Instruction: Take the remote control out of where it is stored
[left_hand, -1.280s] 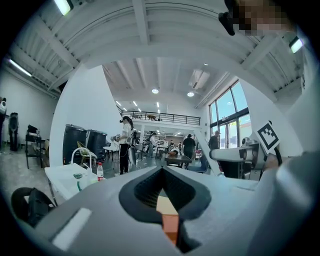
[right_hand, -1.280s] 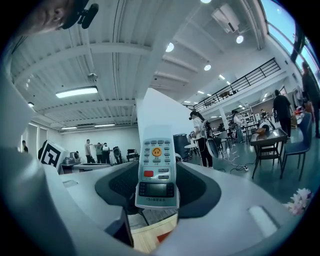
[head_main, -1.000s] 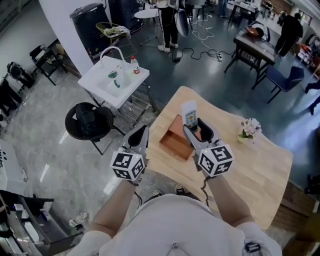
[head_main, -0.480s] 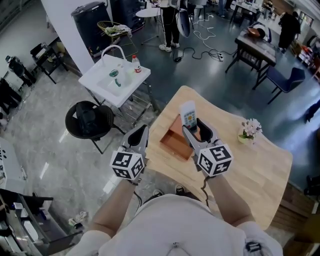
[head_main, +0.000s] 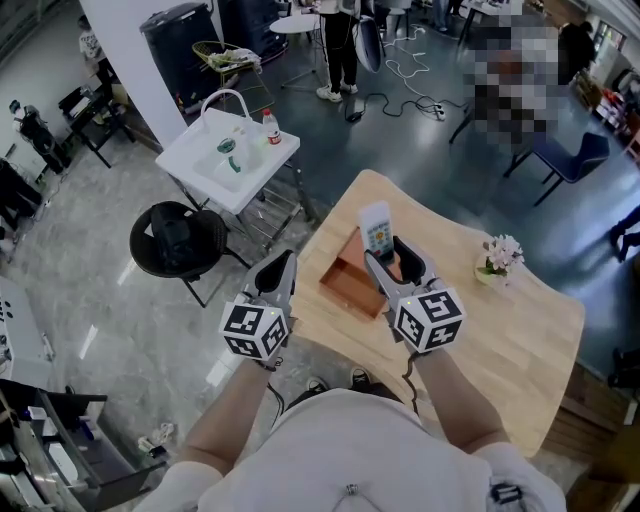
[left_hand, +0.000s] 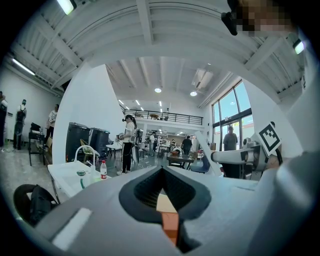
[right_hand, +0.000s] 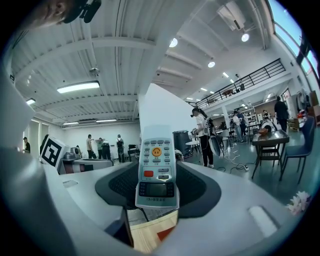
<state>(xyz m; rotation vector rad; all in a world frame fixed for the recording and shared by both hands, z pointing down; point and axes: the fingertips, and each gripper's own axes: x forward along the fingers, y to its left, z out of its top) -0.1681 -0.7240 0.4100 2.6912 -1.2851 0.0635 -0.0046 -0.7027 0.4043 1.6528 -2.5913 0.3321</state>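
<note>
A white remote control (head_main: 378, 228) with a small screen and an orange button stands upright between the jaws of my right gripper (head_main: 392, 255), which is shut on its lower part. It is held just above an open orange-brown box (head_main: 350, 285) on the wooden table (head_main: 500, 330). In the right gripper view the remote (right_hand: 157, 170) faces the camera, with the gripper (right_hand: 157, 192) clamped on its sides. My left gripper (head_main: 278, 270) hovers at the table's left edge beside the box, jaws together and empty. Through its slit (left_hand: 162, 187) a strip of the box (left_hand: 170, 222) shows.
A small pot of pale flowers (head_main: 497, 260) stands on the table to the right. Off the table's left side are a white sink stand (head_main: 225, 160) and a black round chair (head_main: 178, 240). People, chairs and tables fill the hall behind.
</note>
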